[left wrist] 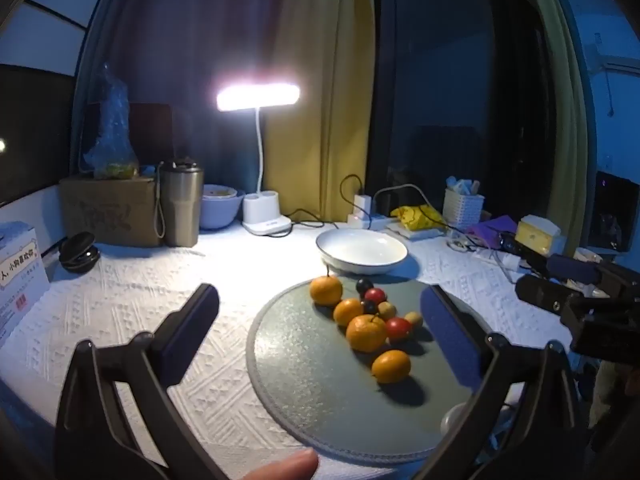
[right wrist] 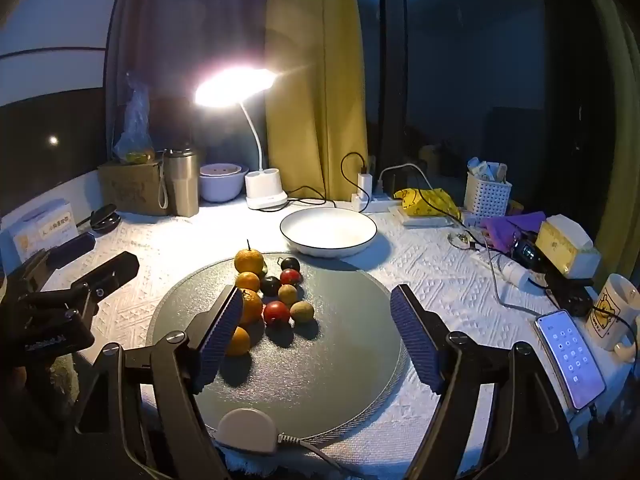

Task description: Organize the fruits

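Observation:
Several fruits lie in a cluster on a round grey mat (left wrist: 320,392) (right wrist: 320,360): oranges (left wrist: 366,332) (right wrist: 248,260), red fruits (left wrist: 398,328) (right wrist: 276,313), dark plums (left wrist: 364,286) (right wrist: 270,285) and small brownish fruits (left wrist: 387,310) (right wrist: 302,311). An empty white bowl (left wrist: 362,250) (right wrist: 328,232) stands just behind the mat. My left gripper (left wrist: 320,316) is open and empty, hovering above the mat's left side. My right gripper (right wrist: 316,320) is open and empty, above the mat, its left finger (right wrist: 220,332) partly covering two oranges.
A lit desk lamp (left wrist: 260,98) (right wrist: 234,86), steel tumbler (left wrist: 180,204), cardboard box (left wrist: 108,210) and pale bowl (left wrist: 220,206) line the back. Cables, a power strip (right wrist: 372,200), white basket (right wrist: 488,196), phone (right wrist: 570,360) and mug (right wrist: 616,312) crowd the right. A white puck (right wrist: 247,430) lies at the mat's front.

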Tool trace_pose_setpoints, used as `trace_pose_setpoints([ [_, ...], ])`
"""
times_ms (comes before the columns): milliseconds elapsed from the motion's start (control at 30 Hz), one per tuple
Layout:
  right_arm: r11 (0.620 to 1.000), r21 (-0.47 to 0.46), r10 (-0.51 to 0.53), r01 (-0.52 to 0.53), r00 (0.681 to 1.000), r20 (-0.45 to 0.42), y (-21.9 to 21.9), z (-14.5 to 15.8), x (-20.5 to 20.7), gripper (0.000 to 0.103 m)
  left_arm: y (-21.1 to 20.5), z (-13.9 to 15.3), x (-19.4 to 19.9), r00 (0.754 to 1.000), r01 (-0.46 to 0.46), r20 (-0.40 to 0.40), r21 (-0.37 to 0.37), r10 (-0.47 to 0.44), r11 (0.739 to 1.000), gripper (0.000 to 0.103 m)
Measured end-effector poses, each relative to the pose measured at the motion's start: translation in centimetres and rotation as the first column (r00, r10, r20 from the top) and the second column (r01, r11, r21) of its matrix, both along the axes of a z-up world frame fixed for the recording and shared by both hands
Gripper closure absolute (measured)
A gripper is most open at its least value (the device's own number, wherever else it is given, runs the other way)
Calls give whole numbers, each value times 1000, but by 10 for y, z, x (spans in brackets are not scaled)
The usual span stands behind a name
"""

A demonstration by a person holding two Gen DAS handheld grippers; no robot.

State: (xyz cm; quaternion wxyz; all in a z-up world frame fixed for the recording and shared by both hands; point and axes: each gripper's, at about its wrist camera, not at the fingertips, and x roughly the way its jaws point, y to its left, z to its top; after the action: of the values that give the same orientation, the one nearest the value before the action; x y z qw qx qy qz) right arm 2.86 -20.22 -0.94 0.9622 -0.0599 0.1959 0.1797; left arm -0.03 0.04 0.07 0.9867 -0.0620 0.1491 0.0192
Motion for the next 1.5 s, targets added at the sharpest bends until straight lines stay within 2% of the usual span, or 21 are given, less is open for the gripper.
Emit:
trace_pose_setpoints([
  [100, 1000, 7, -3, 3, 1000, -13, -7, 2, 2, 24, 2, 0, 2, 1000, 12, 7, -16, -12, 1000, 1],
  [133, 1000, -16, 3, -3, 1000, 26, -5, 3, -4, 24, 2, 0, 2, 1000, 10, 14, -18, -10, 1000, 1],
  [333, 1000, -6, 3, -3, 1000, 18, -8, 7, -4, 24, -15, 1, -6, 999, 27, 35, 4, -27, 1000, 1],
  [567, 1000, -1, 1, -1, 1000, 11, -4, 4, -4, 24, -10, 6, -8, 999, 46, 17, -20, -46, 999, 1],
  [1500, 1000, 9, -2, 2, 1000, 3, -4, 1, -4, 24, -11, 2, -10, 999, 50, 12, -10, -50, 999, 1],
])
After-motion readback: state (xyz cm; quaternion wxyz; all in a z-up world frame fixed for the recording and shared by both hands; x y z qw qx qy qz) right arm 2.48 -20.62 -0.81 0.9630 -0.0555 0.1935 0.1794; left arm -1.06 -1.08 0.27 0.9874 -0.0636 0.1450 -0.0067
